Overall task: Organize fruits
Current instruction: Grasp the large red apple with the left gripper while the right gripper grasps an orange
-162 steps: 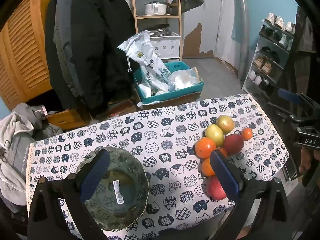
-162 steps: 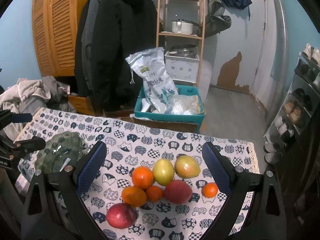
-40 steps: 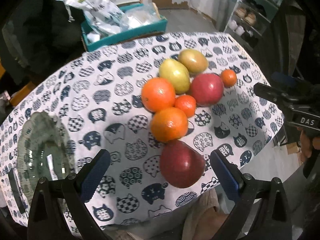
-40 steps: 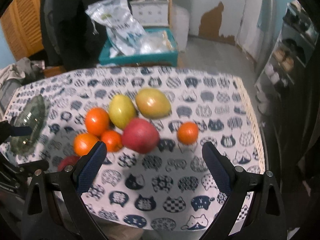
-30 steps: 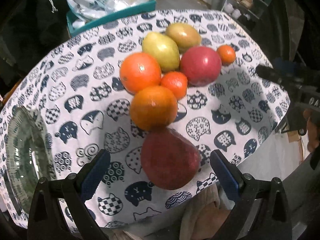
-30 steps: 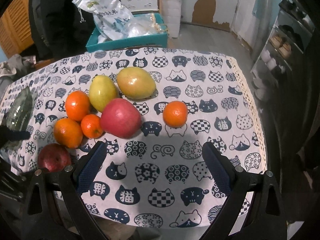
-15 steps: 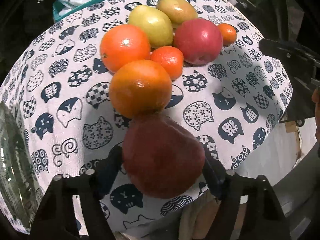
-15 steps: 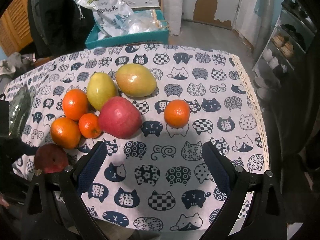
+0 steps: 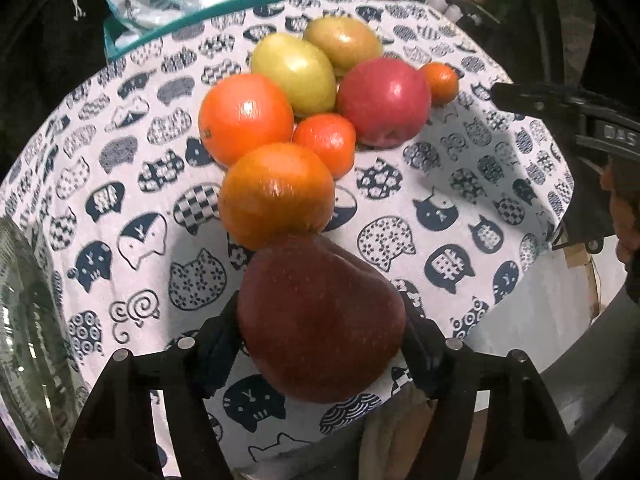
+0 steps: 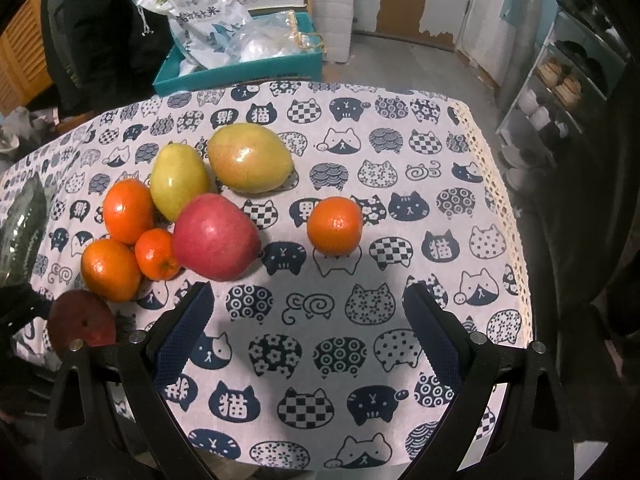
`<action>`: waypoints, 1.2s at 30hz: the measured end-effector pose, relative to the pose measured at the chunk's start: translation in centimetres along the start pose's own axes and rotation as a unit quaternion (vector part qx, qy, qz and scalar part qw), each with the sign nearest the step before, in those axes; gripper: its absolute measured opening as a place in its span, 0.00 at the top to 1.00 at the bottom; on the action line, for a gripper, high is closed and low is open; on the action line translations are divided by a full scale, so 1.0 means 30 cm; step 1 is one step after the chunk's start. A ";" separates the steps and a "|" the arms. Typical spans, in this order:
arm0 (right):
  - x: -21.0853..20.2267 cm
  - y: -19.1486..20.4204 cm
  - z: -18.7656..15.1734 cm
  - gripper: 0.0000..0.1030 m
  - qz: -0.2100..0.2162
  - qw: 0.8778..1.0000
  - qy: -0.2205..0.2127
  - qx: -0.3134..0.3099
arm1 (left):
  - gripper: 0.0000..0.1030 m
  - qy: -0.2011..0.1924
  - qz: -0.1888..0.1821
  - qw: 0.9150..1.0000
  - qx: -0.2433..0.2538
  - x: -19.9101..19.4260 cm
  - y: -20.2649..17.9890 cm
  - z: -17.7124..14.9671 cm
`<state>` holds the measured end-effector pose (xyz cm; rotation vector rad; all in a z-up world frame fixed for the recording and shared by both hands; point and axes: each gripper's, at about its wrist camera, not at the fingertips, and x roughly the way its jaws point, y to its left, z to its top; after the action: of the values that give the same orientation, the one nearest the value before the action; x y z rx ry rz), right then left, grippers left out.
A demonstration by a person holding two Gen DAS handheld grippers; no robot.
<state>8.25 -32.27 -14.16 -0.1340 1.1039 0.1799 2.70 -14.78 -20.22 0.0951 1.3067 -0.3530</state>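
Note:
My left gripper (image 9: 320,332) is shut on a dark red apple (image 9: 320,320) at the near edge of the cat-print tablecloth (image 9: 440,208); the apple also shows in the right wrist view (image 10: 80,316). Just beyond it lie two big oranges (image 9: 276,192), a small tangerine (image 9: 326,142), a brighter red apple (image 9: 382,102), and two yellow-green mangoes (image 9: 294,72). A lone tangerine (image 10: 335,225) sits apart to the right. A green glass plate (image 9: 24,320) lies at the far left. My right gripper (image 10: 308,324) is open and empty over the cloth, near the lone tangerine.
A teal bin (image 10: 240,68) with plastic bags stands on the floor beyond the table. A shoe rack (image 10: 560,80) stands at the right. The table's right edge has a lace trim (image 10: 504,208). Dark coats hang at the back left.
My left gripper has moved forward over the fruit pile and closed its fingers on the dark red apple. My right gripper has lowered slightly and stays open.

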 end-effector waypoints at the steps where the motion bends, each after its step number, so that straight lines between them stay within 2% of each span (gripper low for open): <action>1: 0.000 -0.001 0.005 0.08 -0.002 1.000 -0.002 -0.001 | 0.29 -0.005 0.000 1.000 0.001 -0.014 0.002 -0.001; 11: 0.044 -0.067 0.083 0.09 -0.021 1.000 -0.001 0.005 | 0.29 -0.041 0.003 0.999 -0.029 -0.122 0.076 0.041; 19: 0.145 -0.125 0.148 0.09 -0.008 0.999 0.029 0.026 | 0.29 -0.065 0.011 0.996 -0.066 -0.135 0.169 0.120; 24: 0.243 -0.133 0.164 0.09 -0.004 0.998 0.055 0.030 | 0.29 -0.067 0.014 0.994 -0.084 -0.127 0.223 0.143; 28: 0.319 -0.134 0.160 0.20 -0.001 0.996 0.079 0.032 | 0.29 -0.066 0.020 0.994 -0.088 -0.114 0.245 0.147; 31: 0.361 -0.128 0.149 0.24 -0.001 0.995 0.091 0.031 | 0.29 -0.063 0.019 0.993 -0.093 -0.105 0.261 0.149; 34: 0.382 -0.121 0.141 0.35 0.003 0.995 0.101 0.027 | 0.29 -0.062 0.018 0.993 -0.097 -0.100 0.272 0.151; 36: 0.378 -0.111 0.144 0.45 0.004 0.995 0.094 0.021 | 0.29 -0.062 0.018 0.993 -0.098 -0.102 0.275 0.151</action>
<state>17.70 -33.81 -22.34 -0.1105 1.2960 0.1540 8.78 -7.60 -17.14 -0.0680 1.2083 -0.1965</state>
